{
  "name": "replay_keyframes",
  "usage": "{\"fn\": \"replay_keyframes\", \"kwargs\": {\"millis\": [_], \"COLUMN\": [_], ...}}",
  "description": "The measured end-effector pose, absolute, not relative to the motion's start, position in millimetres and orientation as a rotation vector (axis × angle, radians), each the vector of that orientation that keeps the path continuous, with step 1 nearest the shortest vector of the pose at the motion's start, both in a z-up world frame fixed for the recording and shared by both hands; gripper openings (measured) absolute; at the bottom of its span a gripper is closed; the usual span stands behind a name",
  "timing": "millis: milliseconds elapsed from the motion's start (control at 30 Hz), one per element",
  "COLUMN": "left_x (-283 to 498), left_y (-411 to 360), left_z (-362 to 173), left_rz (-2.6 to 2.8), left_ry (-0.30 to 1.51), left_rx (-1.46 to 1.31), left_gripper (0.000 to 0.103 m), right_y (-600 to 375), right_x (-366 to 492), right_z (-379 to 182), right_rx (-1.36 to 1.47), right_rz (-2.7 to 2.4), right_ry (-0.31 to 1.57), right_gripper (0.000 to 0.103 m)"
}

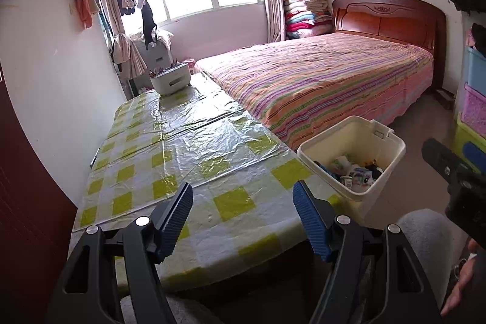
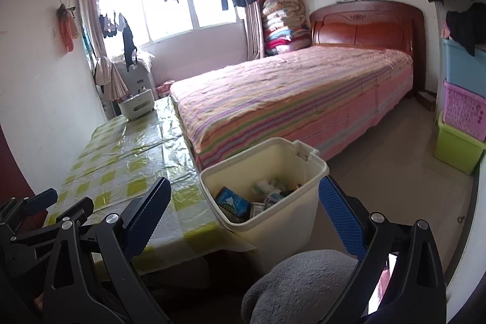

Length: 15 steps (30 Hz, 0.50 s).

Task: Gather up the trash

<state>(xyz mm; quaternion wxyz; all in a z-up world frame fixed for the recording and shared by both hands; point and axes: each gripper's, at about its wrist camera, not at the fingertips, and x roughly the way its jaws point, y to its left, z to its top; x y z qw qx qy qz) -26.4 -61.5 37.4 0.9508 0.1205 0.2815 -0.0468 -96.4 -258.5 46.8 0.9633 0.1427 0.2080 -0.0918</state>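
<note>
A cream plastic bin (image 2: 273, 220) stands on the floor against the table's right edge. It holds trash: a blue carton (image 2: 232, 201) and several white wrappers (image 2: 267, 187). My right gripper (image 2: 244, 182) hangs just in front of the bin, jaws wide open with nothing between them. In the left wrist view the bin (image 1: 391, 148) is off to the right, its trash (image 1: 355, 169) visible inside. My left gripper (image 1: 243, 187) is open and empty over the near end of the green-checked table (image 1: 170, 141). No loose trash shows on the tablecloth.
A grey-white basket (image 1: 170, 79) sits at the table's far end. A striped bed (image 1: 319, 81) runs along the table's right side. Stacked plastic crates (image 2: 461, 111) line the right wall. The person's grey-clad limb (image 2: 303, 284) is below the bin. Bare floor (image 2: 395, 172) lies right of it.
</note>
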Motion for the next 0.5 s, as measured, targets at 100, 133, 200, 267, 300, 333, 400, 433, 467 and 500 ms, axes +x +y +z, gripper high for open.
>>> {"fn": "replay_keyframes", "kwargs": {"millis": [100,133,200,267,300,333,400,433,467,500], "left_x": [-29.9,-30.0,-30.9,-33.5,-33.6,-34.2,-35.6,-36.0,-35.4,-34.6], "left_y": [-54.4,-53.0,-50.4,-49.2,-49.1,-48.6,-48.3,-48.0,-48.1,-48.1], "left_z": [41.8,42.9,44.6,45.3,45.1,45.4,45.5,46.0,46.2,46.3], "left_rz": [-0.086,-0.084,-0.079,-0.080,-0.081,-0.083,-0.086,-0.087,-0.086,-0.085], "left_ry": [0.560,0.558,0.554,0.553,0.553,0.554,0.553,0.551,0.551,0.550], "left_rx": [0.226,0.223,0.217,0.214,0.217,0.219,0.220,0.222,0.222,0.220], "left_gripper": [0.067,0.067,0.067,0.067,0.067,0.067,0.067,0.067,0.067,0.067], "right_y": [-254.5,-254.3,-253.7,-247.8,-248.5,-248.9,-249.8,-247.5,-247.2,-247.7], "right_x": [-95.7,-97.2,-98.0,-96.1,-96.6,-92.6,-89.1,-85.5,-84.4,-84.3], "right_z": [60.8,62.8,61.4,57.1,57.5,52.5,48.2,47.0,47.3,47.6], "right_rx": [0.272,0.264,0.260,0.259,0.259,0.259,0.264,0.263,0.261,0.262], "right_rz": [-0.181,-0.182,-0.176,-0.176,-0.176,-0.176,-0.178,-0.182,-0.183,-0.182], "right_ry": [0.402,0.399,0.401,0.406,0.408,0.413,0.419,0.421,0.422,0.422], "right_gripper": [0.096,0.096,0.096,0.096,0.096,0.096,0.096,0.096,0.096,0.096]}}
